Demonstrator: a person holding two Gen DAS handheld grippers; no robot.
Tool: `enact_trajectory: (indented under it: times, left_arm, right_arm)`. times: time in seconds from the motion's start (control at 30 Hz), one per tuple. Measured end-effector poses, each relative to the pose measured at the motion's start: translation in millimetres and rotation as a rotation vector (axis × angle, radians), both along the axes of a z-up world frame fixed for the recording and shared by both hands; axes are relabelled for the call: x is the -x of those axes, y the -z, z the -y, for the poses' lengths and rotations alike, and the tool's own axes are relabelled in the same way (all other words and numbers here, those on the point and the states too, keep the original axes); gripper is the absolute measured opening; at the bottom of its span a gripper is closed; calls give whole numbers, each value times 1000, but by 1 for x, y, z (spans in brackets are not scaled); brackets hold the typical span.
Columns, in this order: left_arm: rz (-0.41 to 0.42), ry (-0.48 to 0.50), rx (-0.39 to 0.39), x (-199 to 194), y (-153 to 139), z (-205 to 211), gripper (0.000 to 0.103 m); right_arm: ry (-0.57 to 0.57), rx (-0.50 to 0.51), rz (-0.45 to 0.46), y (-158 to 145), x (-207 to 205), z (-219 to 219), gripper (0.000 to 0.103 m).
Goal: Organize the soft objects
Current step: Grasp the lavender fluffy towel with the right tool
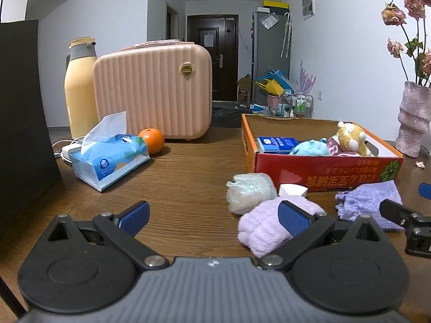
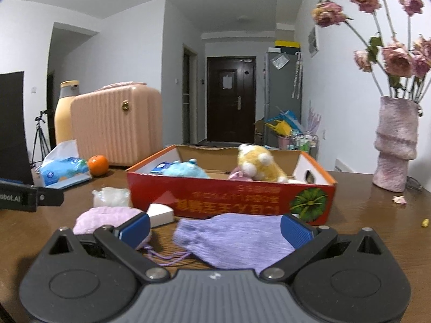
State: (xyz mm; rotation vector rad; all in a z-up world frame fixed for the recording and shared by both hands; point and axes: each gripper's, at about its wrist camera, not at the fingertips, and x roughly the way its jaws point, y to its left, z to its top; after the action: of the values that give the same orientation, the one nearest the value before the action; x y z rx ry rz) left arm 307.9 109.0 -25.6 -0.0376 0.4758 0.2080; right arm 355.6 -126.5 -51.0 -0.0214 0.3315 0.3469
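Left wrist view shows the left gripper [image 1: 214,216] low over the wooden table [image 1: 183,177] with its blue-padded fingers [image 1: 134,216] spread wide apart and nothing between them; bare tabletop fills the gap. A fluffy pale-lilac bundle [image 1: 262,224] lies on the table just behind the right-hand pad, partly hidden by it, and whether the pad touches it cannot be told. Beyond that bundle sit a crumpled clear plastic bag [image 1: 249,195] and a small white wedge-shaped block [image 1: 292,189], both close to the front wall of the red cardboard box [image 1: 323,172]. Inside the box are a blue plush [image 1: 309,148], a yellow plush toy [image 1: 350,137] and a blue packet [image 1: 277,144]. A purple knit cloth [image 1: 367,203] lies flat to the right, near the box front. Right wrist view shows the right gripper [image 2: 215,228] also with fingers [image 2: 295,230] wide apart, and here the purple knit cloth [image 2: 237,238] lies in the gap between them, its right edge running behind the right-hand pad, its drawstrings trailing toward the camera; no clamping is seen. The lilac bundle [image 2: 105,218] sits just outside the left-hand pad. Farther left stand a tissue pack [image 1: 110,156], an orange [image 1: 152,140], a pink ribbed case [image 1: 153,94] and a yellow flask [image 1: 79,88]; a vase [image 2: 396,145] of dried roses stands at right.
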Motion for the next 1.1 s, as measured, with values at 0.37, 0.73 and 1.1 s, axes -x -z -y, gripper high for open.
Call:
enact_trajectory:
  times: [0.37, 0.73, 1.1]
  left_arm:
    - [-20, -18, -15, -1, 2, -38, 103]
    - [-35, -40, -23, -2, 4, -76, 103]
    - [-78, -37, 0, -6, 9, -91, 103]
  right_arm:
    - [-85, 19, -53, 4, -9, -52, 103]
    - [-128, -8, -153, 8, -30, -97, 103]
    - [-95, -27, -272, 22, -61, -126, 103]
